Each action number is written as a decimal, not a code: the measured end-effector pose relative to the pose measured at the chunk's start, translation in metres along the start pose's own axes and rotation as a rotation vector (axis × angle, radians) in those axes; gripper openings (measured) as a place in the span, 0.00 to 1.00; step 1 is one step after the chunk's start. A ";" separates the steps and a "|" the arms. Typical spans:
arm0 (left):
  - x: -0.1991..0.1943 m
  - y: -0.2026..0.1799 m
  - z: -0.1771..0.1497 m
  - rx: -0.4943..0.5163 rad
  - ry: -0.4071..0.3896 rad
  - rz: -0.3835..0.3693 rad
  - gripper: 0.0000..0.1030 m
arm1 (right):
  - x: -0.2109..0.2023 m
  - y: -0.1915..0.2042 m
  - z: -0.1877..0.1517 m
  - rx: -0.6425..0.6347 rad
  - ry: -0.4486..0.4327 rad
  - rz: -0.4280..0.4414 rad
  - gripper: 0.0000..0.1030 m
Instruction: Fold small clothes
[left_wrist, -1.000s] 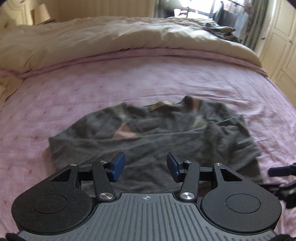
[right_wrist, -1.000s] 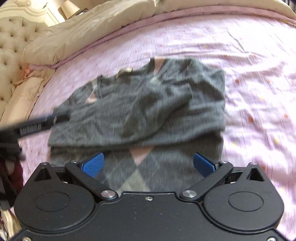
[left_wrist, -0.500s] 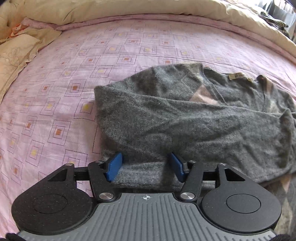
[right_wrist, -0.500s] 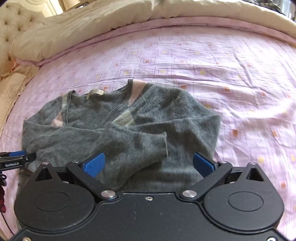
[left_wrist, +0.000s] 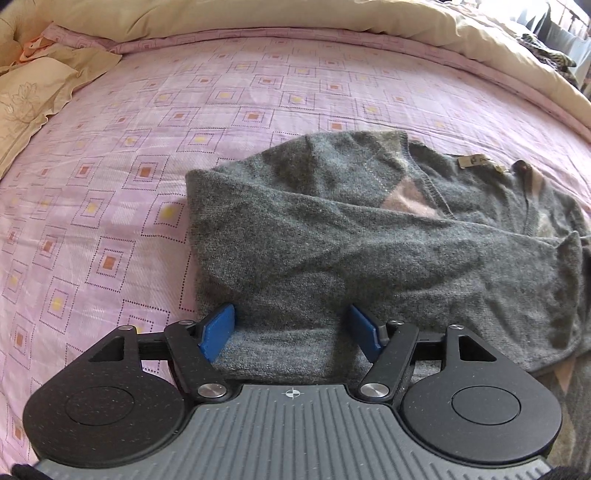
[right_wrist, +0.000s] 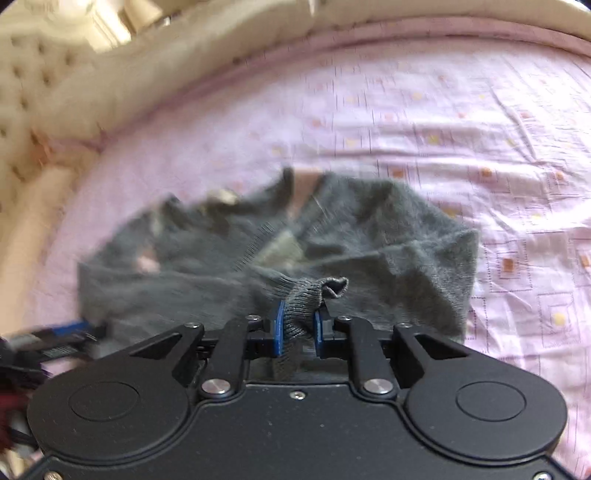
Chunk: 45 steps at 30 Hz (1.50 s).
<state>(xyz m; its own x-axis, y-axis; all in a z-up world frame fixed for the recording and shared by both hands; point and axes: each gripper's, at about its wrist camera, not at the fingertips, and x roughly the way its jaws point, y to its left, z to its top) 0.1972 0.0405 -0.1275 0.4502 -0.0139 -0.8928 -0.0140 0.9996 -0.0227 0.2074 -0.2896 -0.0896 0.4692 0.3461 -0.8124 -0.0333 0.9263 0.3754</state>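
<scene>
The left tongs (left_wrist: 291, 332) stand spread, pads low over the near edge of the grey sweater (left_wrist: 369, 243), which lies on the pink-sheeted bed (left_wrist: 147, 147) straight ahead of them, a sleeve folded across its body. The knit looks soft, light and limp; it should drape and sag rather than hold a crease, so hems, cuffs and doubled edges seem the surest places to grip. The right tongs (right_wrist: 298, 328) are pressed together, pinching the ribbed cuff (right_wrist: 317, 291), with the sweater's body just beyond them. Half a second ago the right tongs were spread wide above the sleeve; they have since shut on it, and that view is now motion-blurred. The left tongs have barely shifted.
</scene>
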 end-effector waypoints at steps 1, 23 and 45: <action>-0.001 0.000 0.001 0.004 0.007 -0.001 0.65 | -0.009 0.001 0.001 0.014 -0.003 -0.020 0.23; 0.010 0.000 0.002 0.030 0.018 -0.005 0.88 | 0.005 -0.012 -0.024 0.057 0.087 -0.138 0.61; -0.002 0.020 -0.013 -0.045 0.021 0.021 0.92 | -0.004 -0.018 -0.030 0.004 0.066 -0.318 0.55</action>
<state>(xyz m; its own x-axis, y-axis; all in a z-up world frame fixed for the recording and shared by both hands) 0.1841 0.0606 -0.1319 0.4310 0.0063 -0.9023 -0.0640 0.9977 -0.0236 0.1799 -0.3039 -0.1061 0.3976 0.0484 -0.9163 0.1093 0.9890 0.0996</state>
